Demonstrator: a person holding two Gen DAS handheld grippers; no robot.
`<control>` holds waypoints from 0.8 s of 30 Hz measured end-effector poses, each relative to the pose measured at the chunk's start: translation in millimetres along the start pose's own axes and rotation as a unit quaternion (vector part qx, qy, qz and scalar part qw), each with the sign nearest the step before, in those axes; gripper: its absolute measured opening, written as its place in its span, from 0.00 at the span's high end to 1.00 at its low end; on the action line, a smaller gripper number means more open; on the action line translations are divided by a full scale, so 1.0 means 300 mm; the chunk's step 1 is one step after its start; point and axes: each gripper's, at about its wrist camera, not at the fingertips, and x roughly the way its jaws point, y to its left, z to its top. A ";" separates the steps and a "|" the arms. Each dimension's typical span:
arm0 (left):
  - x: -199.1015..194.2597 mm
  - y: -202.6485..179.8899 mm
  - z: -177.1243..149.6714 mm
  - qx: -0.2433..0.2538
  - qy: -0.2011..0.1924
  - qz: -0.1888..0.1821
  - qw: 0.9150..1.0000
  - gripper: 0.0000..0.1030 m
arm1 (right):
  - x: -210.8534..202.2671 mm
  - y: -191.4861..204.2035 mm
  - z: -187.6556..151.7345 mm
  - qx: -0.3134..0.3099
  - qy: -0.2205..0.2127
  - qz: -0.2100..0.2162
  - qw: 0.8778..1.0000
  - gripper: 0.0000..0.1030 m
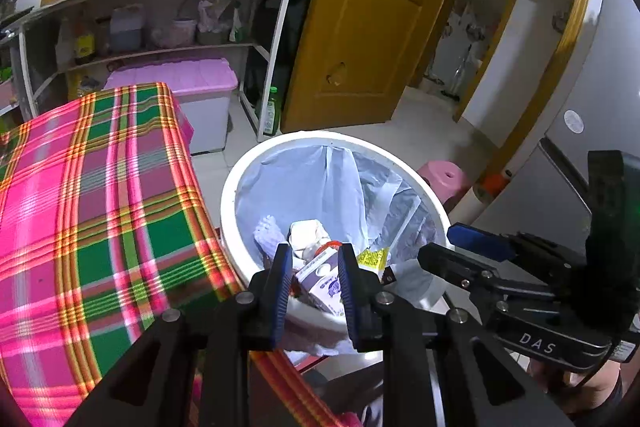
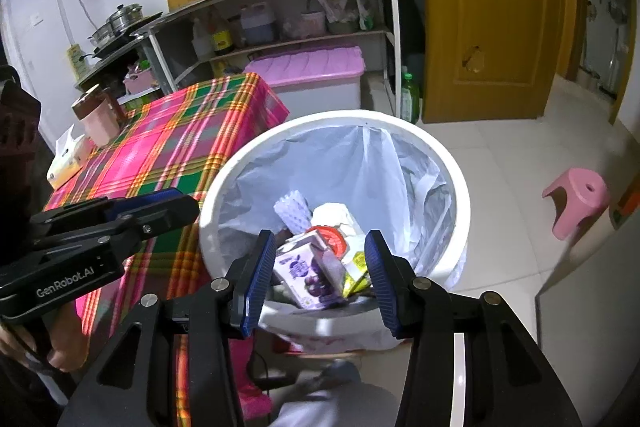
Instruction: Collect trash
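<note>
- The white round trash bin point(image 2: 460, 187) stands on the pale tiled floor, in the middle of both views. A thin, crinkly, see-through bag point(image 2: 352, 163) lines the inside.
- The trash lies at the bottom of the bin: a purple boxy carton point(image 2: 308, 271) with a grape picture, a bumpy foam sleeve point(image 2: 294, 209), a crumpled white tissue point(image 2: 334, 213) and a shiny yellow wrapper point(image 2: 356, 273).
- The left hand-held gripper point(image 1: 314, 287) hangs over the bin at the bottom of its view. Its ribbed blue pads point(image 1: 282, 291) stand close together with nothing between them.
- The right hand-held gripper point(image 2: 318, 279) also hangs over the bin. Its ribbed blue pads point(image 2: 256, 283) stand wider apart, and they hold nothing.
- The desk point(image 2: 188, 143) on the left, just beside the bin, wears a soft checked cloth in pink, green and yellow.
- A small pink plastic stool point(image 2: 576, 199) sits on the floor at the right.
</note>
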 end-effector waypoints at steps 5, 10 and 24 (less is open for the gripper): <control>-0.066 -0.005 -0.040 0.004 -0.011 0.005 1.000 0.77 | -0.046 0.045 -0.026 -0.011 -0.011 0.000 1.000 0.54; -0.126 -0.018 -0.082 0.011 -0.021 0.011 1.000 0.77 | -0.087 0.085 -0.059 -0.021 -0.019 0.002 1.000 0.54; -0.265 -0.042 -0.181 0.023 -0.050 0.039 0.998 0.73 | -0.191 0.163 -0.140 -0.041 -0.033 0.010 0.999 0.54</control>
